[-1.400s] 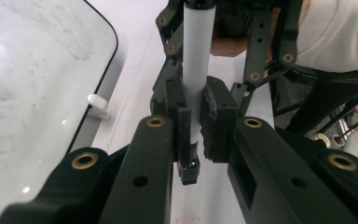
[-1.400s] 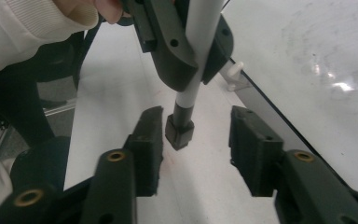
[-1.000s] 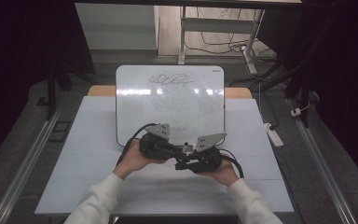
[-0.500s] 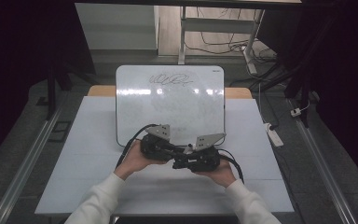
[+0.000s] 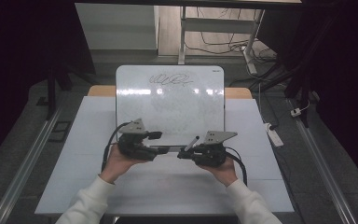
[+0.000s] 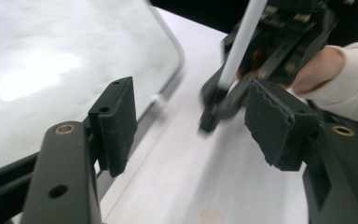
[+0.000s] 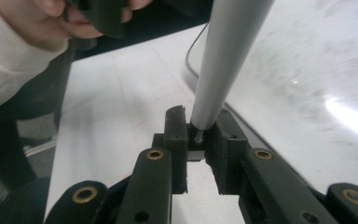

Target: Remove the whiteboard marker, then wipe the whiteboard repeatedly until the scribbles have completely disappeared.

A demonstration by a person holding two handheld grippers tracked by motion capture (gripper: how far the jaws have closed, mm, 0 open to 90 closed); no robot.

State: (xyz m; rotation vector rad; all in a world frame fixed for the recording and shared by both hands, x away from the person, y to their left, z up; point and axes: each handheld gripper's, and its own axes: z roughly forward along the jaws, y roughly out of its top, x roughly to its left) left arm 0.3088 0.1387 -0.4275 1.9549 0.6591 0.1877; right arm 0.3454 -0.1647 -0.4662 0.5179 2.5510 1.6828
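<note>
Just been opening the left gripper [image 5: 162,142]: wide now, with nothing between the pads [image 6: 119,123] in the left gripper view. Drawn away toward 9 o'clock from the right gripper [image 5: 182,153], where half a second earlier sat pressed up against it, tip to tip, at the near middle of the table [image 5: 93,135].

Clamped narrow in the right gripper [image 7: 196,140]: a marker [image 5: 193,143], pinched at its lower end and slanting up toward 1 o'clock in the high view. From the right gripper view, runs as a pale grey barrel [image 7: 223,60] straight up out of the closed jaws; from the left gripper view, rises as a white stick [image 6: 240,44] at 1 o'clock, well apart from the open pads. Cannot tell whether a cap is on or off.

Reads as a handover just finished, or a regrip: let go on the left, kept on the right alone. Leaves the left free and the marker ready for the whiteboard [image 5: 170,100], lying at 12 o'clock just beyond both hands, with a scribble [image 5: 170,80] along its far edge and the rest mostly bare. Likely next: swinging the marker toward 12 o'clock onto the board. Worth watching the grip, set very low on the barrel, so prone to tilting under pressure.
</note>
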